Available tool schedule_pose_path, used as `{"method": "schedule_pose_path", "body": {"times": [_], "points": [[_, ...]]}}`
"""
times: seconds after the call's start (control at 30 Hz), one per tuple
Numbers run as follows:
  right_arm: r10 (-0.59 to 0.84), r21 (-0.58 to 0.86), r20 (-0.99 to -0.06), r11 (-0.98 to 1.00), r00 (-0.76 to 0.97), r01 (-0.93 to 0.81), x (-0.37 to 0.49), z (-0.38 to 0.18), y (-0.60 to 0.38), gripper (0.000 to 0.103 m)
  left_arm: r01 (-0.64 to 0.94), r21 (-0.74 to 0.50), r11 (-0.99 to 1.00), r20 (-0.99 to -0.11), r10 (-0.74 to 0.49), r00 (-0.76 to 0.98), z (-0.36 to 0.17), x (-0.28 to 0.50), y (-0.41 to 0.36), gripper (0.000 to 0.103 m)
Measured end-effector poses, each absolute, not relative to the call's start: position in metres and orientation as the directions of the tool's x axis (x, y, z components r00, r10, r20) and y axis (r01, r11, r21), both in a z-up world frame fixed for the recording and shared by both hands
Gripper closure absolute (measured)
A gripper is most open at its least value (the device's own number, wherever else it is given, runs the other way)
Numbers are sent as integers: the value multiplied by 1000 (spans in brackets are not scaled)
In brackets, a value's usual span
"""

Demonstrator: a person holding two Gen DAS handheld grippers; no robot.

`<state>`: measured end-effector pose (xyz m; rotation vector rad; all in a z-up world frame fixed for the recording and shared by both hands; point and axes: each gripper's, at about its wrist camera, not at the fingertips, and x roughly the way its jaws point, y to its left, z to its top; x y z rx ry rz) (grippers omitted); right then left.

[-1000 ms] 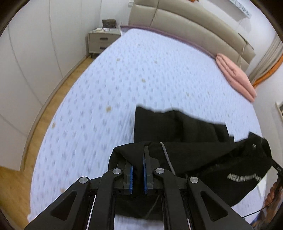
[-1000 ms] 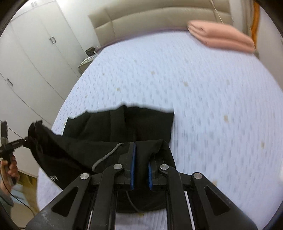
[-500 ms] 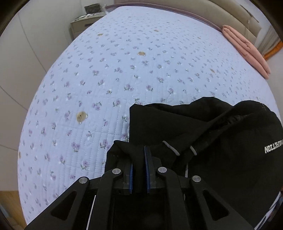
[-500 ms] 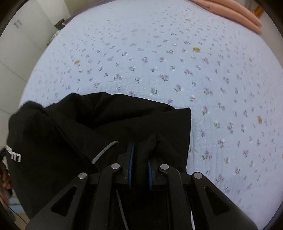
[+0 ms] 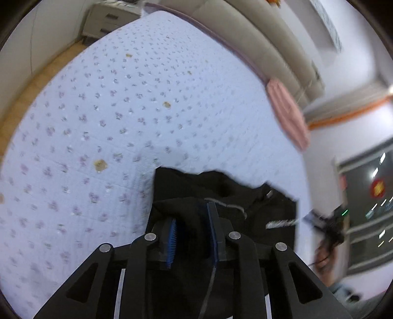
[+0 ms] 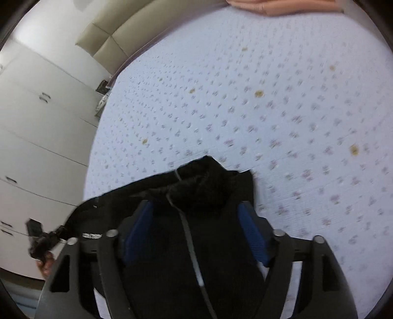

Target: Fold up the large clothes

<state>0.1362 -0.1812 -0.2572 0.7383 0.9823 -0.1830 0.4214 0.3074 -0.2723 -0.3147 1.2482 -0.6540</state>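
Observation:
A black garment with a grey drawstring and white lettering lies bunched at the near edge of the bed, in the left wrist view (image 5: 245, 196) and the right wrist view (image 6: 196, 196). My left gripper (image 5: 192, 218) stands partly open with a fold of the black cloth still between its blue pads. My right gripper (image 6: 196, 213) is wide open above the cloth, its blue pads (image 6: 138, 228) apart and holding nothing. The drawstring (image 6: 189, 235) runs between its fingers.
The bed has a pale blue flowered quilt (image 5: 122, 110) with small brown marks. A folded pink blanket (image 5: 287, 115) lies by the beige headboard (image 5: 270, 49). A nightstand (image 5: 108, 19) and white wardrobes (image 6: 36, 122) stand to the left. The other gripper and hand show at each view's edge (image 5: 329, 228).
Both grippers were shut on the black garment and lowered it to the bed. Now the right jaws have opened wide and the left jaws have parted; both have pulled up and back.

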Motion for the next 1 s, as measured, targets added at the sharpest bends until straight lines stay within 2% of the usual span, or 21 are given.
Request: {"method": "schedule_pose_path", "body": {"times": [0.07,0.13,0.2,0.27,0.3,0.33,0.4,0.5,0.57,0.67,0.8,0.83,0.87,0.9,0.93,0.97,1.0], "points": [[173,456,-826,765,537,455,138,-262,-178,25,331,-494,804,-816,-560,144,-275,413,296,74],[166,424,-845,787,508,447,144,-271,-173,25,359,-489,795,-814,-563,139,-271,409,298,57],[146,383,-859,820,491,425,149,-276,-166,25,372,-530,762,-781,-610,135,-261,406,305,54],[115,326,-875,858,471,396,159,-281,-158,25,367,-630,685,-701,-704,111,-250,405,318,44],[107,306,-878,874,466,377,162,-283,-155,25,365,-660,656,-669,-735,110,-245,405,323,27],[102,291,-881,886,462,360,168,-285,-152,25,369,-670,644,-651,-749,126,-241,404,328,18],[87,264,-886,903,456,340,178,-290,-150,25,377,-606,701,-699,-695,169,-242,404,330,18],[66,235,-888,915,454,327,194,-298,-154,25,373,-417,829,-837,-510,198,-276,414,316,18],[54,213,-892,926,449,311,201,-304,-157,25,360,-373,855,-869,-458,188,-300,423,307,18],[47,191,-901,935,431,299,206,-314,-161,25,323,-445,835,-845,-511,157,-331,444,299,18],[93,236,-900,925,425,298,209,-326,-164,25,286,-558,779,-791,-603,99,-351,463,290,18],[101,245,-899,923,427,297,210,-328,-164,25,287,-579,764,-776,-624,95,-353,466,286,19],[105,250,-897,922,430,296,211,-331,-164,31,293,-585,756,-771,-631,88,-354,467,281,21],[104,248,-899,921,425,299,212,-333,-162,44,297,-586,754,-770,-633,86,-354,467,277,38],[125,267,-899,916,420,299,213,-335,-160,68,302,-575,760,-778,-622,85,-354,467,272,66],[119,262,-901,915,417,306,213,-334,-158,78,307,-529,791,-809,-579,97,-352,465,266,75],[85,230,-905,922,417,311,211,-332,-154,79,315,-503,805,-822,-558,114,-347,462,261,82]]}}
